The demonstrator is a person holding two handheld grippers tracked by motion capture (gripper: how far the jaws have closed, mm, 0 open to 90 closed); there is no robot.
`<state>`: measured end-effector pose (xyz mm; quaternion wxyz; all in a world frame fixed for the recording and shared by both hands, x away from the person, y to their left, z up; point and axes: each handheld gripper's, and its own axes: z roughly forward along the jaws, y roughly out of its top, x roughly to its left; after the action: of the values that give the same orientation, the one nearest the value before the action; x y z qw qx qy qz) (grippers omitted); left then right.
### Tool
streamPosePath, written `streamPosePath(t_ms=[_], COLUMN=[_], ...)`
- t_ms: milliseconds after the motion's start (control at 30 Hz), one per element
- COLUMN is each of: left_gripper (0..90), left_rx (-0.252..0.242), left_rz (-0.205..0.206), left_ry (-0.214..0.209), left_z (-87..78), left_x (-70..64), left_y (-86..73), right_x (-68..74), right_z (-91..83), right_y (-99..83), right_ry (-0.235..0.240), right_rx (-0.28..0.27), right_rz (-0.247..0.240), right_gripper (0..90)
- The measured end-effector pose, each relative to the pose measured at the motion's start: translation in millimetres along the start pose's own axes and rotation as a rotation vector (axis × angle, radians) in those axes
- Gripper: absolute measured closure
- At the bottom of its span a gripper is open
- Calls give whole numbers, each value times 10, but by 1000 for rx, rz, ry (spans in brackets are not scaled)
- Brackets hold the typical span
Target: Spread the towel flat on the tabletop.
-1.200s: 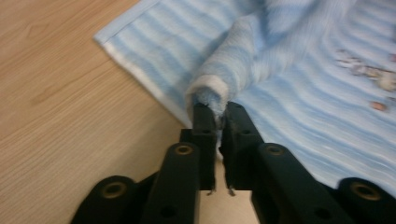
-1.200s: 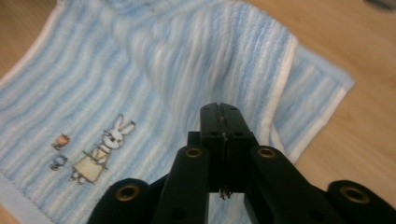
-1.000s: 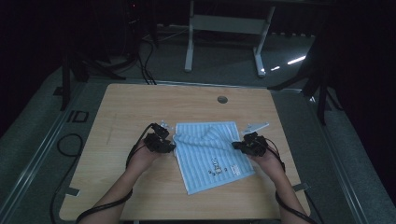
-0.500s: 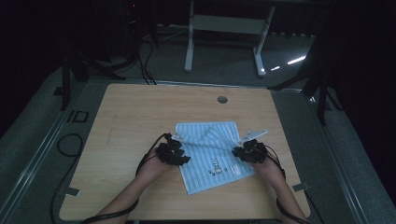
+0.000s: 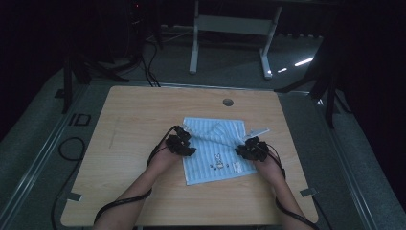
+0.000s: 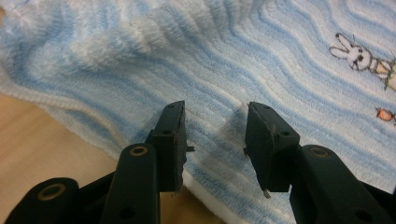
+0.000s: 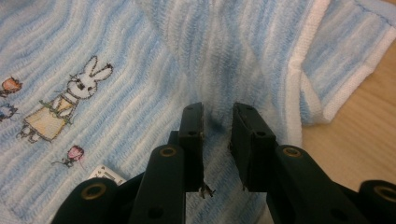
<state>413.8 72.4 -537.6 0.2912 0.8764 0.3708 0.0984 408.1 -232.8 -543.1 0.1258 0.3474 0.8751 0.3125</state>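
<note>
Towel (image 5: 215,151) found flat on worktop (image 5: 134,124), top part rumpled. Left gripper (image 6: 215,126) moved onto its left edge, right gripper (image 7: 217,121) onto right edge, both parted, nothing pinched; likely readied for folding

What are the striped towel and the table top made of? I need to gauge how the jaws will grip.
Towel: soft terry cloth, probably cotton; looped fuzzy pile, matte blue and white stripes, a printed rabbit. Table: light wood or wood-look laminate; faint grain, smooth, low sheen.
</note>
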Motion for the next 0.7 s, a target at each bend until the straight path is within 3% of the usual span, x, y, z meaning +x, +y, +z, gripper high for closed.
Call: streamPosePath(t_ms=[200,233,400,533,700], left_gripper=[574,574,574,572,560], left_rx=[-13,-5,25,11,-42], left_rz=[-16,-36,-42,-58,-5], left_ry=[2,3,22,-7,-75], left_z=[46,75,102,25,-249], left_x=[114,196,277,297,157], left_y=[57,117,205,205,88], right_x=[-97,-151,-194,-177,-108], right_z=[69,112,164,155,-95], right_y=[88,153,232,268,213], right_ry=[8,13,22,32,32], right_rx=[1,7,19,37,17], right_rz=[34,46,66,59,8], right_gripper=[737,737,728,696,647])
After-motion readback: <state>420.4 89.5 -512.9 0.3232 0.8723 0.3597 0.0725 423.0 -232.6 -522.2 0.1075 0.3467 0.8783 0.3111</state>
